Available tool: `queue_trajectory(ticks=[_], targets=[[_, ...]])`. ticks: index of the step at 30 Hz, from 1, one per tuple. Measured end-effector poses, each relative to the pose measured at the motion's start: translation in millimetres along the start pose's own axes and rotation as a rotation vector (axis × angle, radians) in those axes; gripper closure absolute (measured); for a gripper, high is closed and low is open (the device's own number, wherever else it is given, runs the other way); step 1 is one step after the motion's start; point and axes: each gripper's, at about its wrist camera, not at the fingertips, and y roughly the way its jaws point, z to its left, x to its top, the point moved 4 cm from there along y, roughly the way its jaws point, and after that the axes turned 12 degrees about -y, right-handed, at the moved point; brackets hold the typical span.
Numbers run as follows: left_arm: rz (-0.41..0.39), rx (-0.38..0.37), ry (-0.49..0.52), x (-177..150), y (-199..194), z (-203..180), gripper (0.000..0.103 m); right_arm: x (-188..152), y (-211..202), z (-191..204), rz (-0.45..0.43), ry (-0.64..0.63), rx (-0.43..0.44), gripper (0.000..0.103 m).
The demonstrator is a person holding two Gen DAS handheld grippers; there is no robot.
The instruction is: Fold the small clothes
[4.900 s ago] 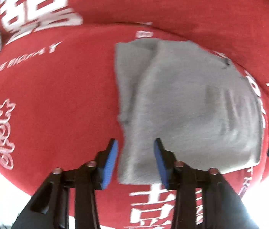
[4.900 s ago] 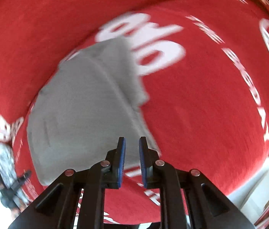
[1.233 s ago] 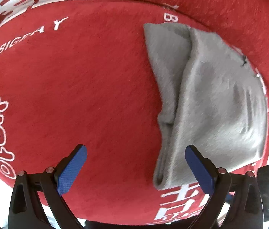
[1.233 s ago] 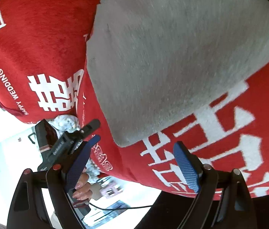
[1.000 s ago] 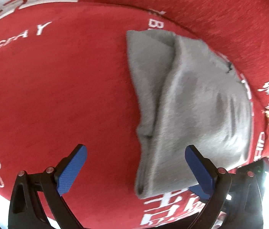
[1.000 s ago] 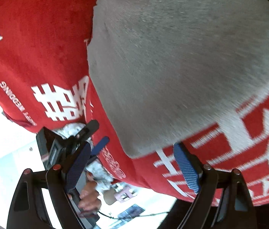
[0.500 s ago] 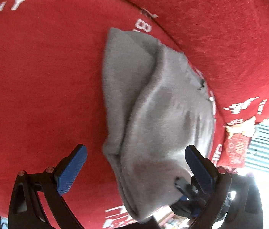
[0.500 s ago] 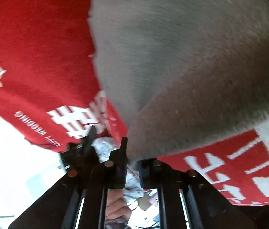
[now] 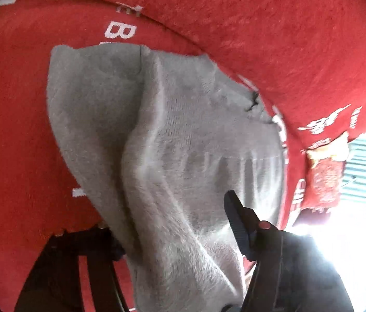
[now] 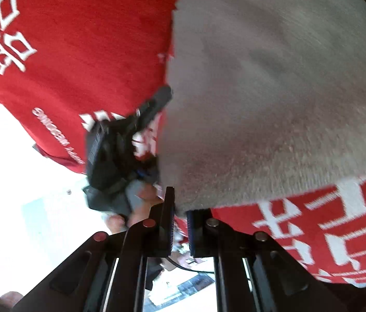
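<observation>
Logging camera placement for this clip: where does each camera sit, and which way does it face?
Left wrist: on the left gripper, looking along its fingers at the fuzzy grey knit garment on the red printed cloth; right gripper intrudes.
Right wrist: on the right gripper, facing the garment's near edge; left gripper and a hand show.
Shared: garment, cloth.

Plain light-grey garment (image 9: 172, 135) with ribbed hem, lying on a red cover (image 9: 273, 39) patterned with white characters and lettering. Black claws: left claw (image 9: 172, 236), right claw (image 10: 180, 231) with blue pads (image 10: 190, 231).
</observation>
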Motion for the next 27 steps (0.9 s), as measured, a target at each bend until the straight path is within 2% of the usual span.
queue_trajectory(ticks=[3,5,7,11,12,13,14,16,19,22,23,25,27], targets=[[-0.018,0.078,0.002,-2,6,6,0.038,-11,-2,-8,0.082,-0.015,-0.104,0.09],[-0.019,0.12,-0.004,-2,9,13,0.038,-11,-12,-7,0.114,-0.069,-0.178,0.088],[-0.02,0.122,-0.004,-2,8,15,0.038,-1,-29,0,0.098,-0.137,-0.246,0.085],[-0.036,0.186,0.048,-2,13,7,0.04,41,-65,10,-0.017,-0.24,-0.41,0.083],[-0.048,0.222,0.073,-3,15,3,0.047,51,-70,10,-0.04,-0.259,-0.45,0.083],[-0.057,0.246,0.087,-3,16,1,0.07,64,-75,11,-0.056,-0.283,-0.504,0.087],[-0.064,0.26,0.098,-4,16,-2,0.077,73,-77,11,-0.066,-0.301,-0.541,0.091],[-0.091,0.254,0.087,-4,12,-4,0.083,94,-75,12,-0.086,-0.339,-0.614,0.094],[-0.127,0.242,0.083,-8,8,-10,0.085,108,-65,8,-0.079,-0.378,-0.643,0.094],[-0.154,0.227,0.088,-15,1,-23,0.086,113,-40,-7,-0.005,-0.41,-0.699,0.096],[-0.165,0.217,0.089,-15,-6,-29,0.086,113,-37,-7,-0.012,-0.44,-0.703,0.098],[-0.192,0.178,0.118,-21,-17,-55,0.086,112,-36,-4,0.0,-0.459,-0.707,0.098],[-0.21,0.142,0.177,-29,-24,-89,0.086,112,-40,-5,0.009,-0.441,-0.662,0.098]])
